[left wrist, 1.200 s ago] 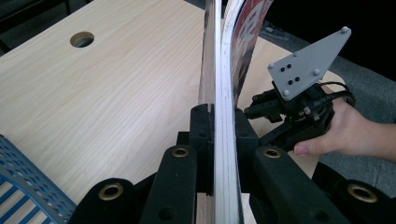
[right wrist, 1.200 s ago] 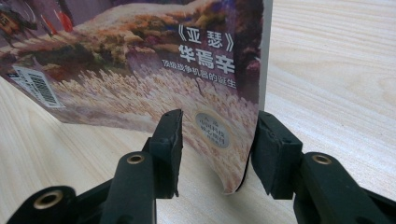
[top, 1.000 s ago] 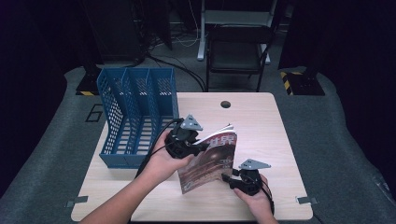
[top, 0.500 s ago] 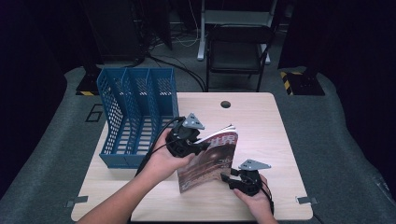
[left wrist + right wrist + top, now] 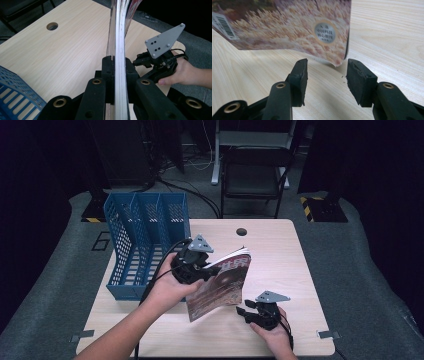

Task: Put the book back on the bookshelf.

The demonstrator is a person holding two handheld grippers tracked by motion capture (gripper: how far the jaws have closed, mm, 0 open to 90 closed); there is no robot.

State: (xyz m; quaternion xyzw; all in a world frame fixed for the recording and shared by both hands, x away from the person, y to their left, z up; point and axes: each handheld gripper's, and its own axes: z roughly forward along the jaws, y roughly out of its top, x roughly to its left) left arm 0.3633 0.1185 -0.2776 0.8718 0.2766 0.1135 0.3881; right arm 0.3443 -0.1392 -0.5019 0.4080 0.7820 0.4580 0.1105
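Observation:
A magazine [image 5: 222, 282] with a brown and cream cover stands tilted on its lower edge over the table. My left gripper [image 5: 206, 270] is shut on its upper left edge; in the left gripper view the page edges [image 5: 120, 30] run straight up between my left gripper's [image 5: 117, 62] pads. My right gripper [image 5: 243, 312] rests low on the table by the magazine's lower right corner. In the right gripper view my right gripper [image 5: 325, 72] has just been opening. Nothing lies between its pads, and the magazine's corner [image 5: 335, 62] hangs just beyond them.
A blue mesh file holder [image 5: 145, 240] with three slots stands at the table's left. The light wooden table [image 5: 285, 255] has a round cable hole [image 5: 241, 231] near its far edge. A black chair [image 5: 255, 175] stands behind the table.

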